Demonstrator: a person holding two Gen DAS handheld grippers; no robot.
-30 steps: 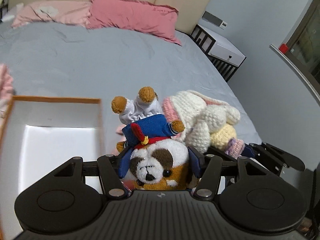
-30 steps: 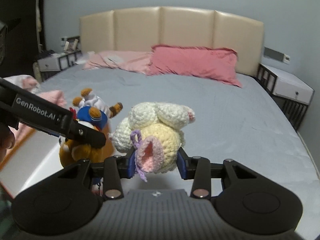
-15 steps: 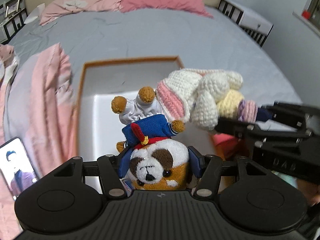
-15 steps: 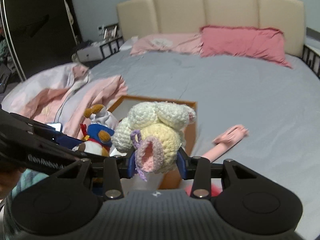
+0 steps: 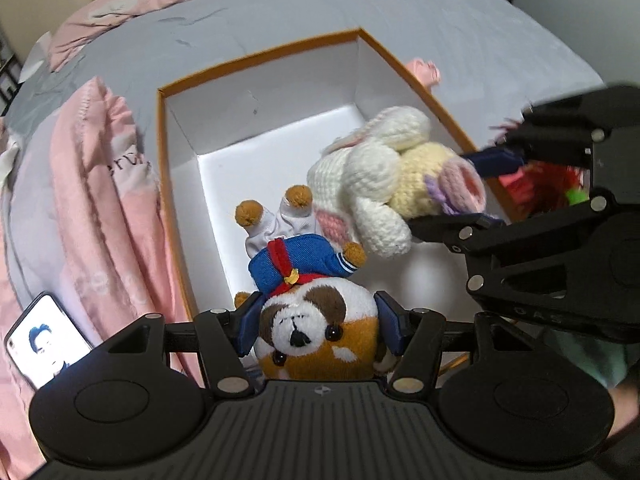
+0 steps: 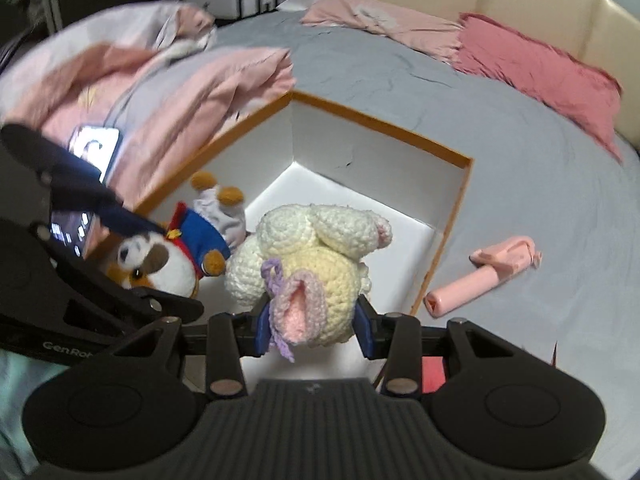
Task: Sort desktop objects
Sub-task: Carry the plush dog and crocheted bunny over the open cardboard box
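Left gripper: closed on the head of the plush dog, which is held upside down with its feet pointing away from the pads.
Right gripper: clamped on the crochet rabbit, which is held head-first between the blue pads.
Step in hand: both toys are judged to be carried over the open box, ready for placing.
Box position: directly ahead of and below both grippers; its white floor is seen bare.
Next move: a lowering into the box and an opening of the jaws is called for, with the toys kept from tangling, as they hang just beside each other.
Dog material: short soft pile, brown and white, with a blue fabric outfit.
Rabbit material: knobbly yarn, cream and yellow, squashable.
Box material: stiff card, orange rim, straight walls.
Outside the box: a pink stick-shaped object is left on the grey sheet, to the right of the right gripper.
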